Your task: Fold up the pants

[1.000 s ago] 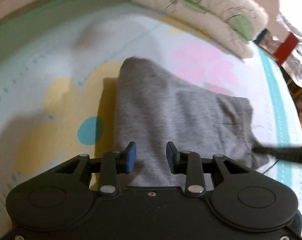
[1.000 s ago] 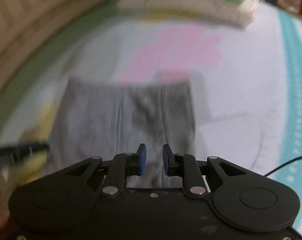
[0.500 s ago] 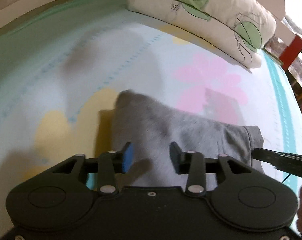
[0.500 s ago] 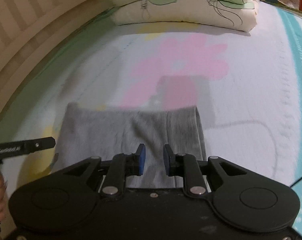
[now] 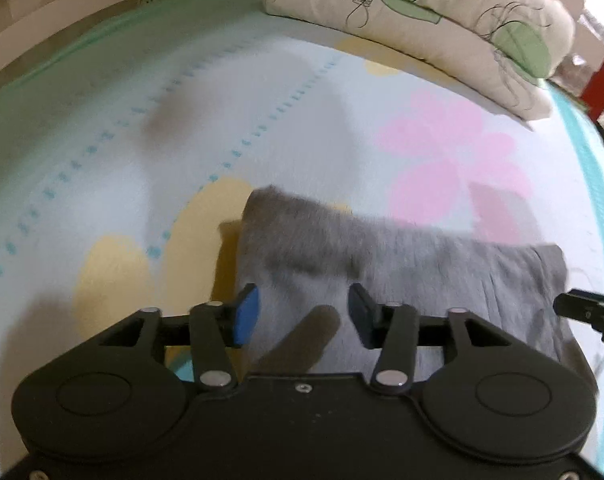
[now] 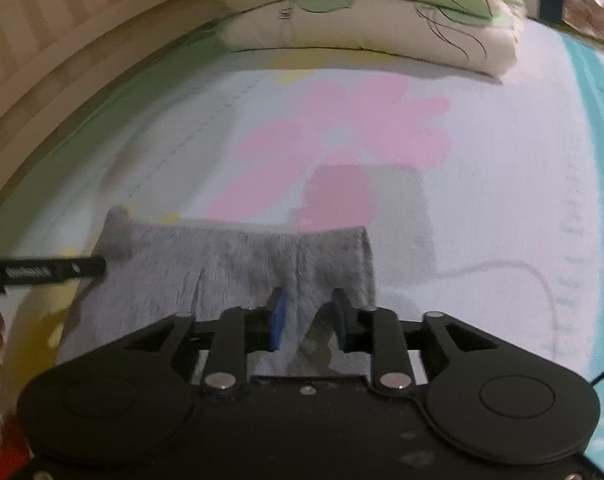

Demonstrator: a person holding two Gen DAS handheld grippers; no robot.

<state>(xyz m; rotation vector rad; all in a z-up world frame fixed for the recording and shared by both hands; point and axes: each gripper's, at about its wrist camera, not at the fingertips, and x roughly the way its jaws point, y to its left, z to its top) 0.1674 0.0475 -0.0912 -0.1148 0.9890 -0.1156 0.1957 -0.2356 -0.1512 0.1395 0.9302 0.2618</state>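
Folded grey pants (image 5: 402,264) flat on the bed (image 5: 181,120), short of the pillows (image 5: 422,8) and overlapping the near edge of the pink flower print (image 5: 454,160). Left gripper (image 5: 302,312) above the pants' left end, jaws just widened, spread, nothing pinched. Right gripper (image 6: 308,316) above the pants' right end, on the side away from the striped wall (image 6: 41,20), jaws just opened, cloth below but not clamped.
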